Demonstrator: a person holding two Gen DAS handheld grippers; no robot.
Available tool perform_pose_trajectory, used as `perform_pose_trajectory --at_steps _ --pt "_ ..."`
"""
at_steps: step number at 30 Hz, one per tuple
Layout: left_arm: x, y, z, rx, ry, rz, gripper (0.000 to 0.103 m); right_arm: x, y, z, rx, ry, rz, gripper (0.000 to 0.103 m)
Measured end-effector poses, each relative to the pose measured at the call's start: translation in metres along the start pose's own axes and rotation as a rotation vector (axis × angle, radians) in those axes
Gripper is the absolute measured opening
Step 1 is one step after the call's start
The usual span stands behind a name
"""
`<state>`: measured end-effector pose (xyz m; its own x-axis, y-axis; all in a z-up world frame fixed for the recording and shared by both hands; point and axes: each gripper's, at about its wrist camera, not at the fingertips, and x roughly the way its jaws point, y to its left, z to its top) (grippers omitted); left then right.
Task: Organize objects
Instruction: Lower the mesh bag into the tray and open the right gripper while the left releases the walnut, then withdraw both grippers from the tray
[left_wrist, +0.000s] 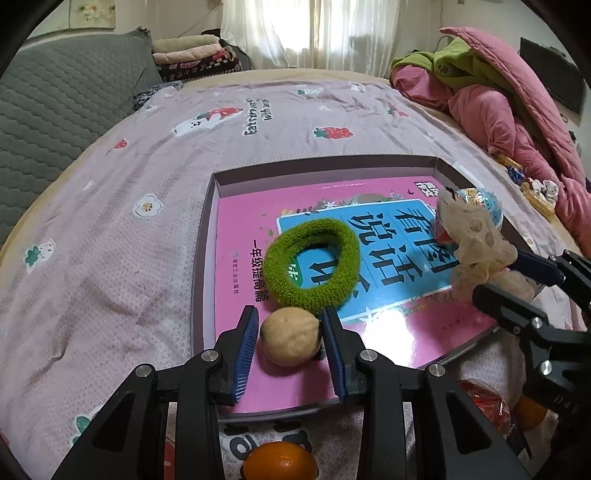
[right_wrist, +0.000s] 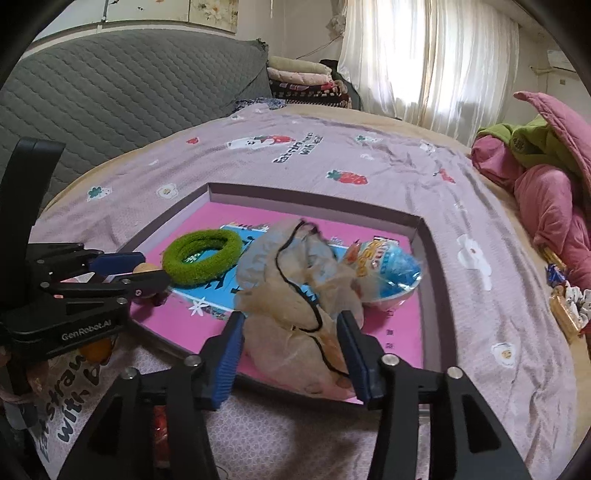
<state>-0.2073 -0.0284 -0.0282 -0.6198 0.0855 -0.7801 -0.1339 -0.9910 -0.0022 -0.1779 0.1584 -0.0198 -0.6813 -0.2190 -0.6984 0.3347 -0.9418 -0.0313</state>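
A shallow grey tray (left_wrist: 207, 236) lies on the bed with a pink book (left_wrist: 236, 221) in it. On the book lie a green fuzzy hair ring (left_wrist: 314, 262), a blue wrapped snack (right_wrist: 391, 269) and a walnut (left_wrist: 290, 336). My left gripper (left_wrist: 290, 321) is open with the walnut between its pads, which stand just apart from it. My right gripper (right_wrist: 291, 325) holds a beige gauzy scrunchie (right_wrist: 291, 295) with a black cord over the tray's near edge, jaws closed on the cloth. The right gripper also shows in the left wrist view (left_wrist: 517, 280).
The tray (right_wrist: 428, 258) sits on a lilac strawberry-print sheet (left_wrist: 129, 221). An orange (left_wrist: 280, 461) lies near the front edge. A pink and green quilt pile (left_wrist: 498, 92) is at right, with small sweets (right_wrist: 565, 299) beside it. A grey headboard (right_wrist: 110, 92) is at left.
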Motion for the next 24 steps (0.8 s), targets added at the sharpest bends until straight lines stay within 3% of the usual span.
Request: perform_pose_trajectory --at_steps 6,13,24 --pt "-0.002 -0.001 -0.001 -0.001 -0.006 -0.008 0.039 -0.008 -0.008 0.002 0.007 -0.017 -0.021 0.058" --pt "-0.006 0.001 0.0 -0.013 -0.022 -0.008 0.051 -0.018 -0.015 0.005 0.028 -0.053 -0.008 0.068" --pt "-0.039 0.013 0.011 -0.062 -0.089 -0.01 0.06 -0.031 -0.02 0.011 0.046 -0.104 -0.026 0.071"
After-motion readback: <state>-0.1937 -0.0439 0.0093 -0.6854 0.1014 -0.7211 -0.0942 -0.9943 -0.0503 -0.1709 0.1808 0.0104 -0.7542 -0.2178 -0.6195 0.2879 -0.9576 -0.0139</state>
